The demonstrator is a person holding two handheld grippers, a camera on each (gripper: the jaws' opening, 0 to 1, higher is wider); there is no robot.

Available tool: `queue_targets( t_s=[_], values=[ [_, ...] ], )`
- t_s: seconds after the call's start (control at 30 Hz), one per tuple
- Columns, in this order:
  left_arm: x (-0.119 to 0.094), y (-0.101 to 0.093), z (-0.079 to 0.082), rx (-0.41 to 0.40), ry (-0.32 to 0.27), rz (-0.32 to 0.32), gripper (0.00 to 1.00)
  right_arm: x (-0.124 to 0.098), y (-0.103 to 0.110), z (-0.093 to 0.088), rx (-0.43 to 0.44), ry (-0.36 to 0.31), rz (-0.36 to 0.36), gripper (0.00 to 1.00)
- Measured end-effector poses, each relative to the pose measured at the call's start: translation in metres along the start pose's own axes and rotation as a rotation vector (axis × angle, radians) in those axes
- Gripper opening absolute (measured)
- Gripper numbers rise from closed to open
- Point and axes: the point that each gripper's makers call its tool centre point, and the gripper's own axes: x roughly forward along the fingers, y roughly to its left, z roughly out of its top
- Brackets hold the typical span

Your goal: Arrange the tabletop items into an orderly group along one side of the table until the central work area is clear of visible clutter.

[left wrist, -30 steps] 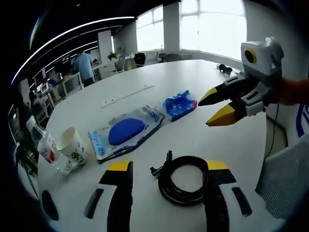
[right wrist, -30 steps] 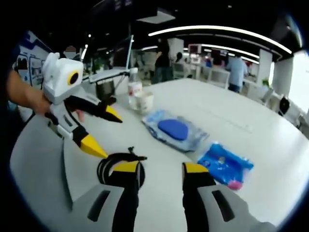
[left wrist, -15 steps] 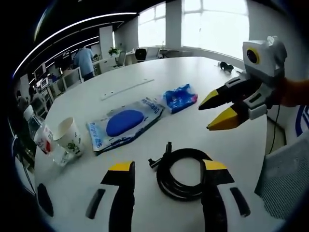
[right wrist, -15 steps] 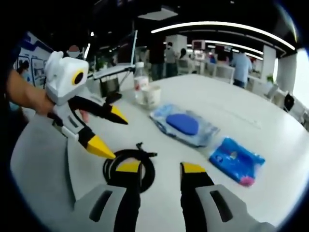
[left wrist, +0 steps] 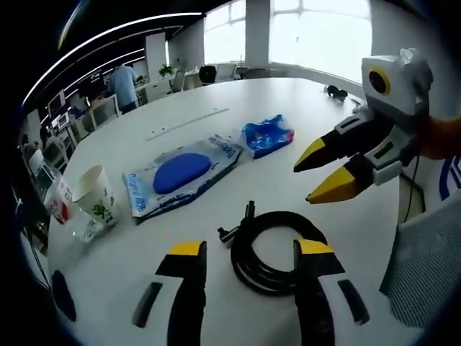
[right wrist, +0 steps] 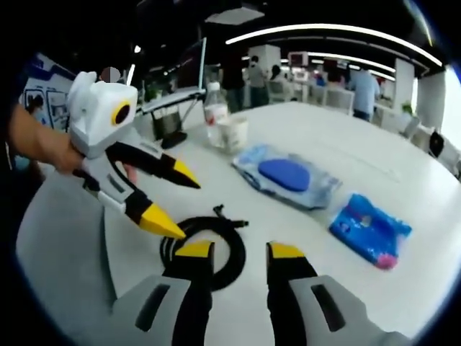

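Both grippers w/ jaws apart, empty, above the coiled black cable [left wrist: 272, 245] on the white table [left wrist: 216, 101].

Left gripper [left wrist: 245, 249] straddles the coil; right gripper [left wrist: 320, 171] hovers near its far edge. Beyond: wipes pack [left wrist: 180, 176], blue pouch [left wrist: 266, 135], paper cup [left wrist: 97, 205] beside a bottle [left wrist: 56, 209] nr table edge.

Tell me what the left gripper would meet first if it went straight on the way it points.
Most likely the coiled black cable: it lies on the table just ahead of the left gripper, between the open jaws. Beyond it lies bare white table. Height above the table is hard to judge, so it might pass over the cable.
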Motion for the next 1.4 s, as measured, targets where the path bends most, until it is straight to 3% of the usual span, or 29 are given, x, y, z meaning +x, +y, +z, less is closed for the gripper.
queue_targets(
  t_s=[0.83, 1.0, 1.2, 1.3, 1.4],
  values=[
    [0.016, 0.003, -0.021, -0.015, 0.1, -0.002, 0.35, 0.021, 0.006, -0.028, 0.021, 0.099, 0.016, 0.19],
    [0.019, 0.003, -0.027, -0.035, 0.136, 0.002, 0.34, 0.026, 0.005, -0.035, 0.074, 0.128, 0.019, 0.19],
    [0.026, 0.003, -0.03, -0.003, 0.161, 0.004, 0.29, 0.032, 0.004, -0.04, 0.079, 0.157, -0.006, 0.16],
    [0.027, 0.001, -0.032, -0.039, 0.179, -0.008, 0.25, 0.034, 0.004, -0.042, 0.133, 0.165, -0.018, 0.14],
    [0.027, 0.001, -0.032, -0.036, 0.188, -0.009, 0.24, 0.035, 0.003, -0.041, 0.123, 0.19, -0.025, 0.13]
  ],
)
